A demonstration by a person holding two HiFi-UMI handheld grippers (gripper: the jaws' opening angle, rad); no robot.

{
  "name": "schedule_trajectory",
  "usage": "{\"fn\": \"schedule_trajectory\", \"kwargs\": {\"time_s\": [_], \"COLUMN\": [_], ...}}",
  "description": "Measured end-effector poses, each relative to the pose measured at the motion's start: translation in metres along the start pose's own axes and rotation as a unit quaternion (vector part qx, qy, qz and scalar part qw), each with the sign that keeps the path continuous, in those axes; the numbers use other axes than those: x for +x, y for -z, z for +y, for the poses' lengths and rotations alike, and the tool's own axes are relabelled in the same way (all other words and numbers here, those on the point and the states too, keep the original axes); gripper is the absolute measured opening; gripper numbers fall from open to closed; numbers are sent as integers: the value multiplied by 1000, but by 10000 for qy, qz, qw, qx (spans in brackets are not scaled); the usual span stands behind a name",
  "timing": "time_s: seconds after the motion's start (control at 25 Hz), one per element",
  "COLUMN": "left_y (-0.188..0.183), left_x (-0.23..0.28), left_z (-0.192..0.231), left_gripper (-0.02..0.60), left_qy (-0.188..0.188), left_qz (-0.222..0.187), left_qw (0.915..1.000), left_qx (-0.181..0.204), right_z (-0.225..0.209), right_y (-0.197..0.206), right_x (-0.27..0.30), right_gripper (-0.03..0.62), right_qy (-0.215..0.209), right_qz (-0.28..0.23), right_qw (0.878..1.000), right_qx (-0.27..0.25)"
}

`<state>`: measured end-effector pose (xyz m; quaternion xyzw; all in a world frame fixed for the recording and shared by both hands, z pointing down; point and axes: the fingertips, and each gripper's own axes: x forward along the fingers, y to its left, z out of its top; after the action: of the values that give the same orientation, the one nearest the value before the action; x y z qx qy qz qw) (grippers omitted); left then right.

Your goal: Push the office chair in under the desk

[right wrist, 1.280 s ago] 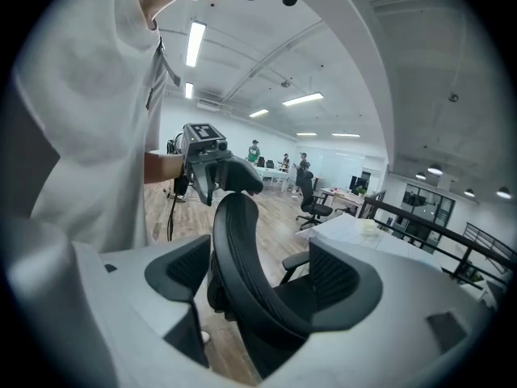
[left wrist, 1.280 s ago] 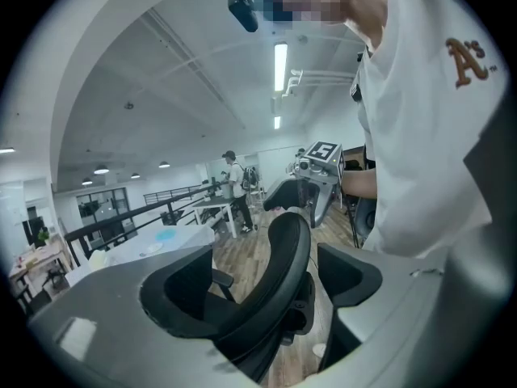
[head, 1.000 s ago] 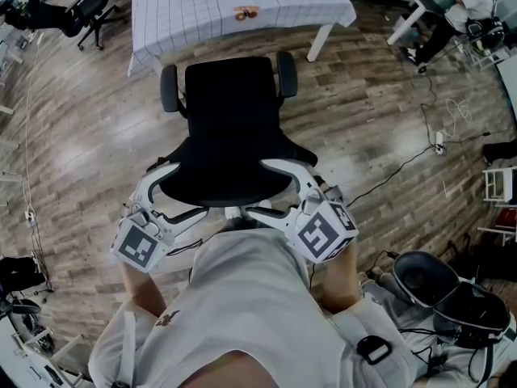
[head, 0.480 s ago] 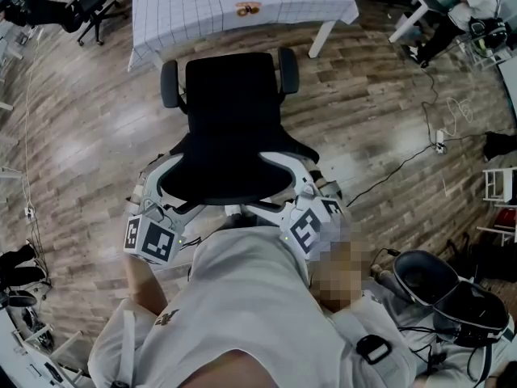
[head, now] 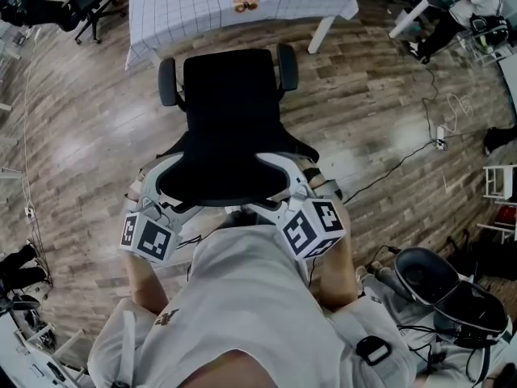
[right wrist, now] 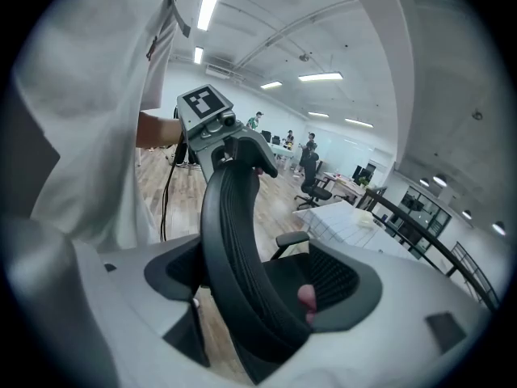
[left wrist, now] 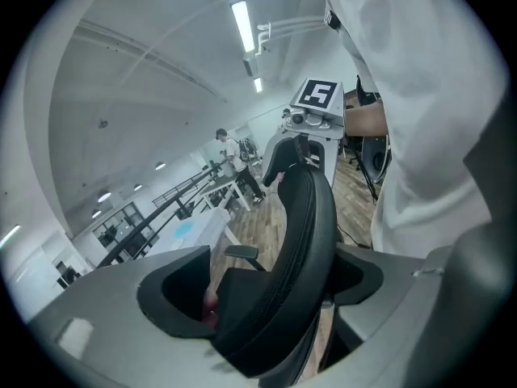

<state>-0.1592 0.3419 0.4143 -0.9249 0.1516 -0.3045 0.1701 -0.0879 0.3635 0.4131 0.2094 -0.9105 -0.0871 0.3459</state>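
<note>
The office chair (head: 230,111) faces the desk (head: 186,10), its seat front just short of the tablecloth hem. The desk leg (head: 323,32) stands clear to the right of the armrests, and bare wooden floor (head: 89,136) lies on both sides. The backrest (head: 222,176) runs between the parted jaws of the left gripper (head: 174,188) and the right gripper (head: 271,186). Neither pinches it. The right gripper's jaws have just narrowed slightly.

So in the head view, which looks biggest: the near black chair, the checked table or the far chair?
1. Near black chair, largest.
2. Checked table, a close second, though the picture's edge cuts it off.
3. Far chair, smallest, and also farthest away.
</note>
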Motion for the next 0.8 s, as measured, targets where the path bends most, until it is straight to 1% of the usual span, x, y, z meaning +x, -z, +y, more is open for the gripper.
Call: {"fn": "schedule_trajectory", "kwargs": {"time_s": [0.16,0.36,0.52,0.72,0.8], "left_y": [1,-2,-1,-1,2], "left_x": [3,4,6,6,6], "left_z": [0,6,8,11,11], "left_gripper": [420,434,439,446,446], "left_qy": [173,80,139,186,286], "left_qz": [112,-81,-52,-142,-66], "left_qw": [9998,9998,9996,9992,9989], "left_qx": [-62,-187,-249,-332,-353], "right_z": [0,-5,-7,-10,-10], "right_y": [3,2,3,1,1], "right_x": [1,1,3,4,6], "right_gripper": [383,383,383,383,383], "right_qy": [-179,-194,-242,-305,-346], "right_qz": [182,158,175,155,135], "right_qw": [9997,9996,9995,9993,9992], "right_qx": [66,101,118,119,117]}}
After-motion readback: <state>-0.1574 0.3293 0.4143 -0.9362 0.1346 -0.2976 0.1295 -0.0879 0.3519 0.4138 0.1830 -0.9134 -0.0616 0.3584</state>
